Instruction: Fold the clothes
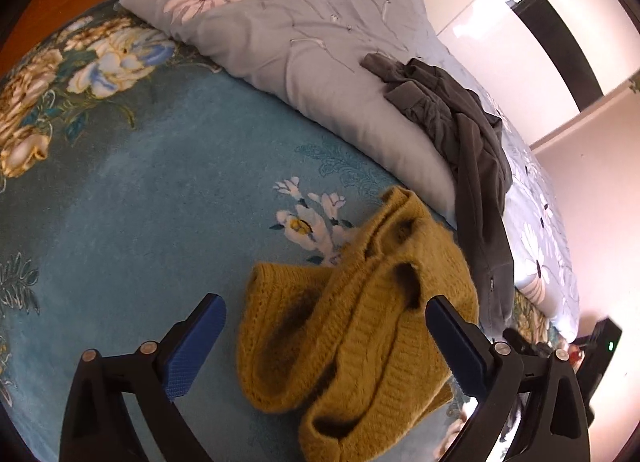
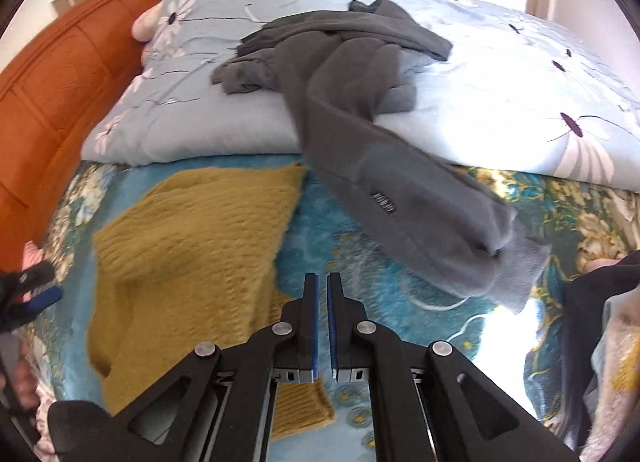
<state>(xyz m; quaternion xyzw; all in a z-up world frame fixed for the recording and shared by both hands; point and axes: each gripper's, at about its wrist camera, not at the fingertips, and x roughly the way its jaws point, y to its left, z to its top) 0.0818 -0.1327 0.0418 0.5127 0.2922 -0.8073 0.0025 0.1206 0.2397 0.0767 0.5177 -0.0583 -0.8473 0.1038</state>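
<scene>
Seeing yellow sweater bunched on bed, grey top loose. Left fingers wide, empty. Right fingers nearly closed, empty. I guess sweater needs spreading flat.

Daylight entered from far right; the wall and the quilt were blown out white. Glare patch lay near right on the bedspread. Fisheye bending and dark vignette were strong at edges. The grey garment showed slight motion blur.
</scene>
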